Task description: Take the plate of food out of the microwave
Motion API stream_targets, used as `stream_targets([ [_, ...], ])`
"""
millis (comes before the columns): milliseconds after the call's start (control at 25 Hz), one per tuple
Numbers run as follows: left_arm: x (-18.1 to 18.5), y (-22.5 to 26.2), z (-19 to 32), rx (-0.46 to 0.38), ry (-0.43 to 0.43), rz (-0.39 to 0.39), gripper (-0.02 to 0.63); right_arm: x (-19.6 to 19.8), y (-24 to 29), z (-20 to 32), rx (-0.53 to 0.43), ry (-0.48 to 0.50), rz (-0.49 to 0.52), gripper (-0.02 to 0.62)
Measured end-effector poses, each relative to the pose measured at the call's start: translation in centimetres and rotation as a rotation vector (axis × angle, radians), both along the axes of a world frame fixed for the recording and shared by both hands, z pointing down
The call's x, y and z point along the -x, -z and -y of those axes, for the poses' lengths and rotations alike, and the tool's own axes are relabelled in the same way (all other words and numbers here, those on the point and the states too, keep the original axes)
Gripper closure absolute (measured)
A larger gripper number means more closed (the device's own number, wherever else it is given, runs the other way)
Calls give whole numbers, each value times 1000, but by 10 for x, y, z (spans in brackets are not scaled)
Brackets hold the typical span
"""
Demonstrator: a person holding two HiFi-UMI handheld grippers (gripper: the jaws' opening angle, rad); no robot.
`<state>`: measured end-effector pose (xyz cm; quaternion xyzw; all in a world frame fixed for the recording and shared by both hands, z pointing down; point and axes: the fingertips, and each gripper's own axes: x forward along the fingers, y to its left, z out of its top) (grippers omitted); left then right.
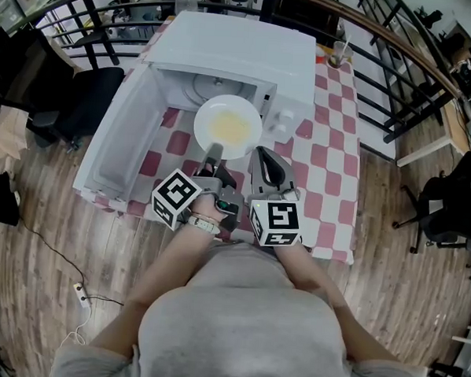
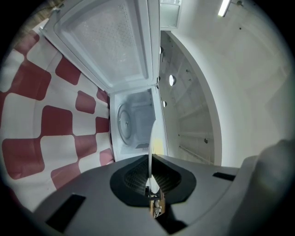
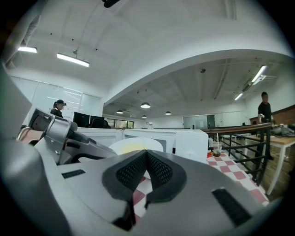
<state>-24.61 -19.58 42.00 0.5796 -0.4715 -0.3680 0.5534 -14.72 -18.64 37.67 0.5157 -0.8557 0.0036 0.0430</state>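
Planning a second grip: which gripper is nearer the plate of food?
Left: the left gripper clamps the plate by its near rim; the right gripper, shut, sits beside its right edge.

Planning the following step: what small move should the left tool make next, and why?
Probably lower the plate onto the checkered tablecloth, keeping it level. The left tool is shut on its near rim, and the plate looks clear of the open microwave, with the food lying flat.

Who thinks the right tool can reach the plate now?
Probably yes: the right tool lies just beside the plate, nothing between them, but it is shut and would need opening.
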Motion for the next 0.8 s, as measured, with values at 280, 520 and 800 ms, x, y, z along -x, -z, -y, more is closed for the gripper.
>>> stream_targets([
  [280,-5,0,0,-5,-12,-6,595,-5,-1,1,7,-17,14,569],
  [520,-7,0,0,-6,-17,-15,594,-4,-2,1,10,-8,21,569],
  [800,-7,1,0,-11,-15,-20,594,-5,0,1,1,0,27,569],
])
